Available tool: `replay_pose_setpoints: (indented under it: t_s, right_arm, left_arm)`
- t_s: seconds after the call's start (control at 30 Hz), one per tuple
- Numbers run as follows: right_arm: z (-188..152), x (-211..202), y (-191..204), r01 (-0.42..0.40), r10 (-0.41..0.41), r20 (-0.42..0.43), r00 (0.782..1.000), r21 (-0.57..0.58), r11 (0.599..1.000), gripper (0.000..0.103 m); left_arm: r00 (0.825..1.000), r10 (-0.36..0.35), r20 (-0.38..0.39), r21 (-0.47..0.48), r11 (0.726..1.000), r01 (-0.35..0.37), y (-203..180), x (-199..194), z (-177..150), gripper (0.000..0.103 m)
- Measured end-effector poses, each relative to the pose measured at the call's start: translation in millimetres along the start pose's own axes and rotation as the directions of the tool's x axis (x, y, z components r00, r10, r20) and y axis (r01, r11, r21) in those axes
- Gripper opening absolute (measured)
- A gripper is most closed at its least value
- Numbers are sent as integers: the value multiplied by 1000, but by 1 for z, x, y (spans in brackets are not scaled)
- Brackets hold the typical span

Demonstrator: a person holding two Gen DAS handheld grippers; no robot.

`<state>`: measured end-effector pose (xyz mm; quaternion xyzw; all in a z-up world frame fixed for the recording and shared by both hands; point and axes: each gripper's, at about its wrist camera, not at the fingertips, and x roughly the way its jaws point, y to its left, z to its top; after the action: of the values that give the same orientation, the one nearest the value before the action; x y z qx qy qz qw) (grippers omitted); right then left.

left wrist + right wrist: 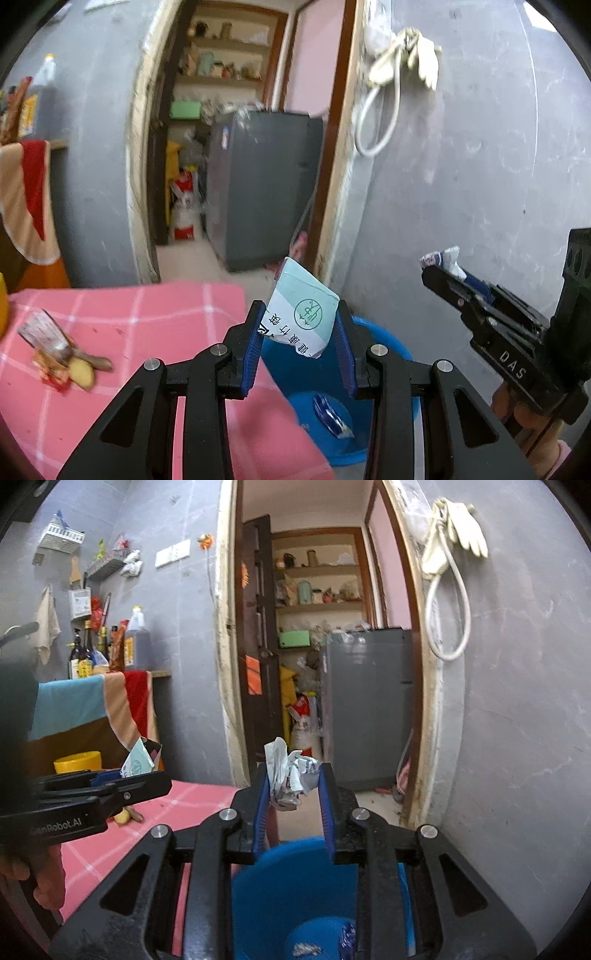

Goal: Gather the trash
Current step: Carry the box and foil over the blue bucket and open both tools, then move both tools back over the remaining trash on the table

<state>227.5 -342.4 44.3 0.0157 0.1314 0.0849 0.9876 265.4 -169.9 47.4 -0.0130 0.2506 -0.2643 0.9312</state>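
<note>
The left gripper (300, 325) is clenched on a pale green and white packet (303, 317), its blue pads pressing the packet's two side edges at lower centre of the left wrist view. The packet bears a green circular emblem and a row of dark Chinese characters that I cannot read with any certainty; it stands tilted, its long axis running from the lower right corner up toward the upper left, top end leaning away toward the doorway. It hangs over the near rim of the blue bucket (388, 343), beside the edge of the pink checked tablecloth (147, 317). In the right wrist view the right gripper (293, 782) grasps a crumpled wad of white printed paper (291, 775) at centre frame, the wad standing roughly upright between the blue pads, above the bucket's mouth. Its print is too crushed to read. The right gripper's body shows "DAS" in white letters at the right of the left wrist view; the left gripper's side reads "GenRobot.AI", partly shadowed. A blue wrapper (330, 415) lies in the bucket bottom.
</note>
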Motion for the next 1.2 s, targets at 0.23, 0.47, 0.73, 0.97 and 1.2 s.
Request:
replay_pose_setpoints:
  t_s: [0.23, 0.47, 0.73, 0.97, 1.2]
  right_arm:
    - [-15, 17, -31, 5, 7, -138, 990, 90, 996, 35]
    - [-26, 31, -40, 15, 9, -224, 975, 107, 994, 36]
    - [-29, 39, -41, 29, -2, -262, 965, 102, 994, 40]
    - [-30, 40, -41, 44, -15, -270, 963, 102, 994, 49]
    - [-27, 41, -38, 45, -16, -265, 964, 101, 994, 60]
  left_arm:
    - [990, -10, -142, -18, 1000, 7, -9, 36, -9, 32]
    - [975, -23, -222, -35, 999, 15, -11, 59, -15, 32]
    - [965, -15, -263, -44, 999, 4, -8, 66, -23, 37]
    - [968, -8, -250, -54, 999, -6, -2, 58, -24, 43]
    - [980, 23, -197, -82, 996, -40, 13, 42, -18, 53]
